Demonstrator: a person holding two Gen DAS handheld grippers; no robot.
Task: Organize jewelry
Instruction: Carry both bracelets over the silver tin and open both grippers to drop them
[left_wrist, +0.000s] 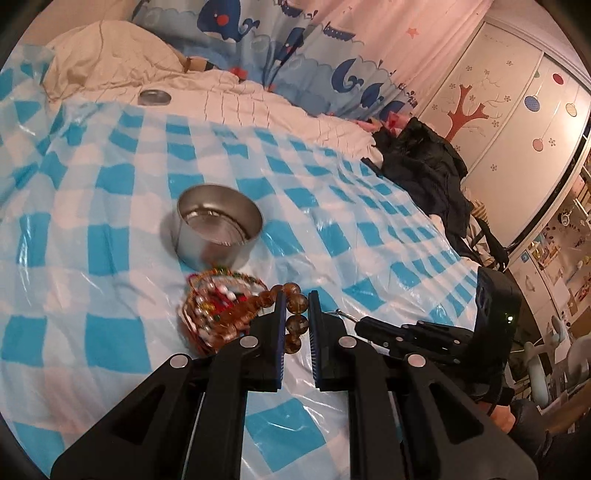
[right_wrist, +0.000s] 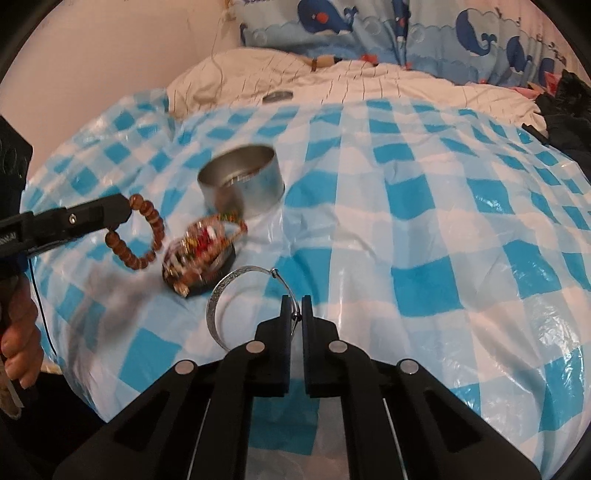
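My left gripper (left_wrist: 297, 295) is shut on an amber bead bracelet (left_wrist: 295, 322), which hangs lifted above the sheet in the right wrist view (right_wrist: 147, 236). My right gripper (right_wrist: 294, 300) is shut on a thin silver bangle (right_wrist: 218, 299), held just above the sheet. A pile of colourful bracelets (left_wrist: 214, 310) lies between them, also in the right wrist view (right_wrist: 201, 254). An open round metal tin (left_wrist: 218, 225) stands just beyond the pile; it also shows in the right wrist view (right_wrist: 243, 177). Its inside looks empty.
A blue-and-white checked plastic sheet (right_wrist: 424, 229) covers the bed. The tin's lid (left_wrist: 154, 96) lies at the far edge on a cream quilt (left_wrist: 295, 107). Dark clothing (left_wrist: 424, 162) is heaped at the right. Whale-print curtains (right_wrist: 369, 22) hang behind.
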